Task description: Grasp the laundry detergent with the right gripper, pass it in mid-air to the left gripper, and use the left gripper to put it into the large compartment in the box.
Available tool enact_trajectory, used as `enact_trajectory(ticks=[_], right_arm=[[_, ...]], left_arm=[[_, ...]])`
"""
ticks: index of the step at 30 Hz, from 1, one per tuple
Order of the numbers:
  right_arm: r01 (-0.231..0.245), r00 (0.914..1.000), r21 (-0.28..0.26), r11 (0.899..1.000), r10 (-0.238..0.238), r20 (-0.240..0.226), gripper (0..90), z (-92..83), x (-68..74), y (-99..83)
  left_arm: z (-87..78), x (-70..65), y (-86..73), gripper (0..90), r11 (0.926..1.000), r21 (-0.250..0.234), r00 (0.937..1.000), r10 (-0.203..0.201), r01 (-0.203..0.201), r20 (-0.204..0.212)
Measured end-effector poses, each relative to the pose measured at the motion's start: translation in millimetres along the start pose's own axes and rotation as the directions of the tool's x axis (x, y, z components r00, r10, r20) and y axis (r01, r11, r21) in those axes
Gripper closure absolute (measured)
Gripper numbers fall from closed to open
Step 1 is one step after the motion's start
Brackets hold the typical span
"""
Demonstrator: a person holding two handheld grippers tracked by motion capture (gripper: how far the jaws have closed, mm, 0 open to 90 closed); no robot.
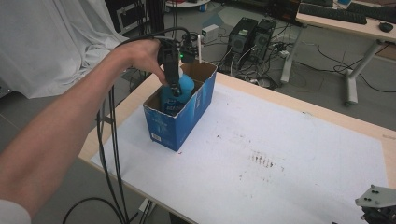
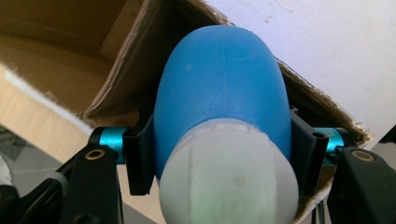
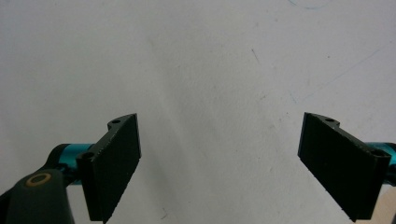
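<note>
We see a table [image 1: 299, 100] with a light wooden top, most of it covered by a white sheet [image 1: 261, 154] marked with dark smudges. Near the table's far left corner stands an open blue cardboard box [image 1: 184, 122], its brown inner walls showing.

From the left edge of the high view our bare forearm [image 1: 60, 135] reaches across to the box, and the left gripper [image 1: 174, 88] points down into its open top. Inside the box sits a blue rounded object [image 1: 186, 85] with a white end, and the gripper is clamped on it: in the left gripper view its two black jaws press against the left and right flanks of the blue body, with the white end nearest the camera and the box wall behind.

The right gripper [image 3: 219, 163] hangs over the white sheet with its jaws spread wide apart and nothing between them; its grey plate [image 1: 377, 196] shows at the table's near right corner.
</note>
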State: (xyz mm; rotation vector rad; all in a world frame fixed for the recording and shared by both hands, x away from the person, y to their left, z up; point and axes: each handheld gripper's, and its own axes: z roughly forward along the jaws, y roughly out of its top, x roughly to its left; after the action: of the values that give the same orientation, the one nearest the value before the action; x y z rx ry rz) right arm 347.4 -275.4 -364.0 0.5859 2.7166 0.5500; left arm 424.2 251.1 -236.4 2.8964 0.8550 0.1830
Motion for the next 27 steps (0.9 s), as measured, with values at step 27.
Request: enact_trajectory(ticks=[27], right_arm=[[0.010,0.9999,0.011,1.000,-0.010,0.000,12.6,5.7,1.4,5.3]], left_arm=[[38.1,-3.4,-9.5,38.0,0.9894,0.021,0.9896,0.143,-0.143,0.015]])
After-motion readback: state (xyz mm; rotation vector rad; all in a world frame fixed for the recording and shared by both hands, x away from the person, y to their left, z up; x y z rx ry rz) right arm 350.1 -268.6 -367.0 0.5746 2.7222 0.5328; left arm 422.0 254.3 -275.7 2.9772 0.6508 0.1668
